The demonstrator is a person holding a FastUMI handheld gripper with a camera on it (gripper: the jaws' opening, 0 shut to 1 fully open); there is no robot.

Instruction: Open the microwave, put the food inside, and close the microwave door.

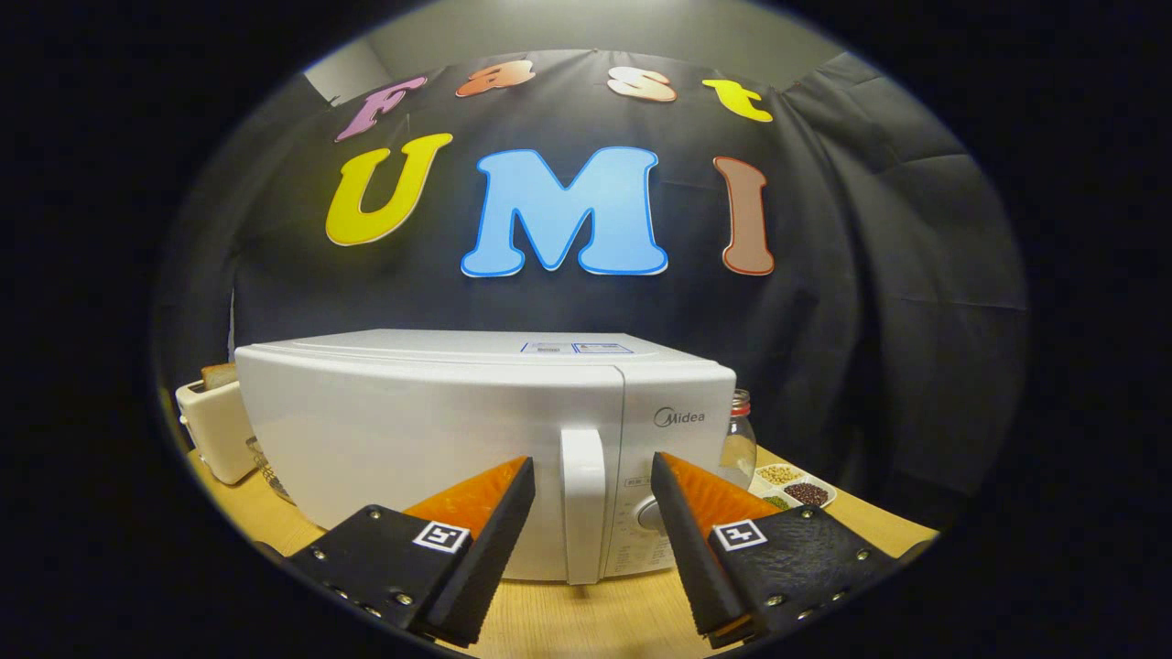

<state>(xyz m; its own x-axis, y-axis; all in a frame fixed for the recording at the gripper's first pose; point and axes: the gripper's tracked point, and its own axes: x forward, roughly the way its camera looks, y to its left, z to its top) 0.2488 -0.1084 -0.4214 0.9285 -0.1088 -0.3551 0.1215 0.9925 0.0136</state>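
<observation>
A white microwave stands on the wooden table with its door closed. Its vertical white door handle sits just left of the control panel. My gripper is open, and the handle shows in the gap between the two fingertips, slightly beyond them. Neither finger touches the handle. I see no food item between the fingers.
A white toaster with bread in it stands left of the microwave. A glass jar with a red lid is at the microwave's right, and a white divided tray of beans and grains lies beside it. Bare wooden tabletop lies under the fingers.
</observation>
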